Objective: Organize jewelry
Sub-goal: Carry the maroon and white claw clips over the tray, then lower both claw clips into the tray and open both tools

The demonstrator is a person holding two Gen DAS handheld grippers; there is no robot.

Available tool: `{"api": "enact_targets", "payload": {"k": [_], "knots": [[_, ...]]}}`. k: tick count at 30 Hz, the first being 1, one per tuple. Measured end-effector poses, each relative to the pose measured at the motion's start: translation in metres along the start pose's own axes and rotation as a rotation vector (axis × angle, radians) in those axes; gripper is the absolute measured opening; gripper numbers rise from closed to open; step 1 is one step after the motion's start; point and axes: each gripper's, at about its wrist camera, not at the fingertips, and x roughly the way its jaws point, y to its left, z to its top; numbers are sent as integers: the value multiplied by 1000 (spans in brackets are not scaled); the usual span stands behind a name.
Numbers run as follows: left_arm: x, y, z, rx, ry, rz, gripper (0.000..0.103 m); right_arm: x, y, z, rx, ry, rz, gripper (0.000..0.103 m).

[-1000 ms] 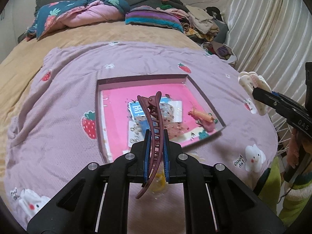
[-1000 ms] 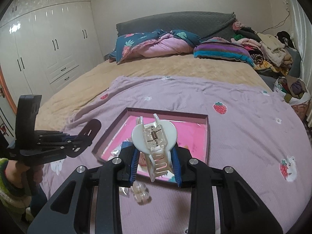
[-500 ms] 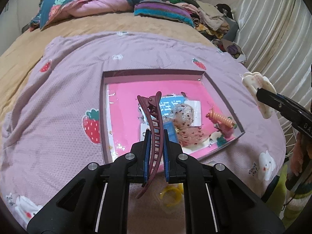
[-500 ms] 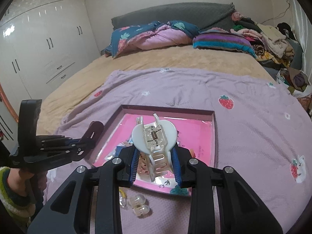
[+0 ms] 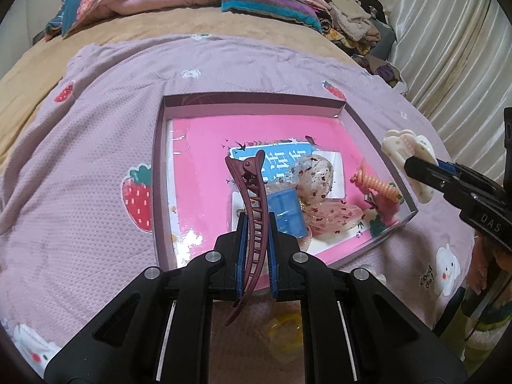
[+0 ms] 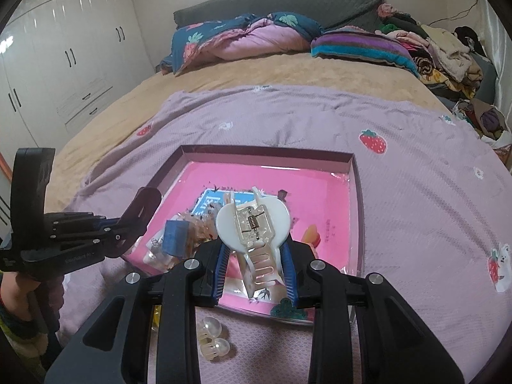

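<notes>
Clips held in both grippers: left gripper clamped on maroon clip, right gripper clamped on white claw clip. Both poised over pink tray at 12 o'clock. Inside tray: blue box, coil tie. On blanket at 6 o'clock, pearl clip and yellow clip.

"DAS" is read in white on the black body of the right gripper — "Good day" is printed on the purple blanket.
</notes>
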Motion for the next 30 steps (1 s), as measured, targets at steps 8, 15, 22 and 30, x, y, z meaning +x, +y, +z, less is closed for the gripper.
{"api": "enact_targets", "payload": {"k": [8,15,22,30], "knots": [[11,3,1,2,15,6,5,16,-2,-7,5,34,4,28],[18,5,3,3,22,5,5,26,-2,-12,3,59,4,28],[23,7,1,-2,34,6,5,35,-2,-16,9,83,5,28],[25,6,0,-8,36,0,5,39,-5,-21,21,104,3,30]]}}
